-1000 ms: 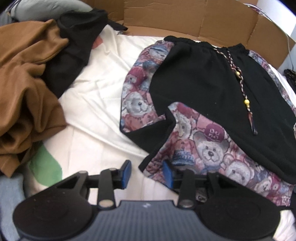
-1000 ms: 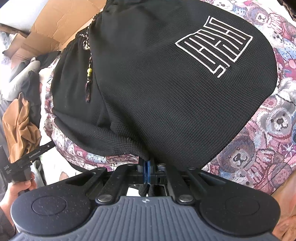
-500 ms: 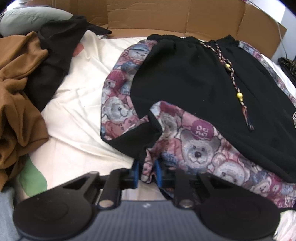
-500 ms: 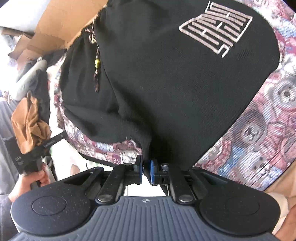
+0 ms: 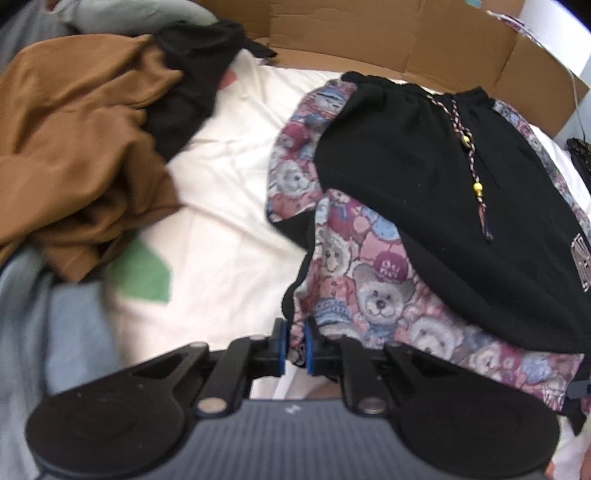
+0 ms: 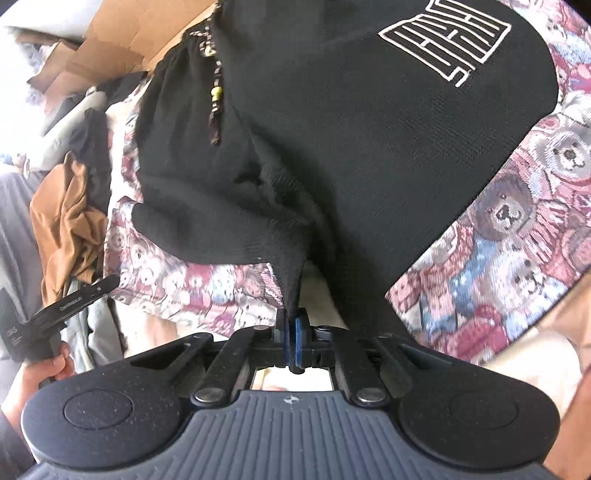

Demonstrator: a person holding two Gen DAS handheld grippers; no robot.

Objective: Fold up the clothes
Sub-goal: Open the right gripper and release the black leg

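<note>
Shorts (image 5: 424,192) lie on the white sheet (image 5: 229,206), waistband toward the cardboard (image 5: 369,33). Left hand-held gripper (image 5: 293,349) clenched on the bear-print hem corner; right hand-held gripper (image 6: 291,332) clenched on the black hem. Judgement: lift both corners level, carry them to the waistband together, keep the fabric taut.

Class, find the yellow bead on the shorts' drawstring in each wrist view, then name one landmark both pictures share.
Left wrist: yellow bead right of centre, on the black panel.
Right wrist: bead upper left, along the cord.
Shared landmark: brown garment, at left in both.
</note>
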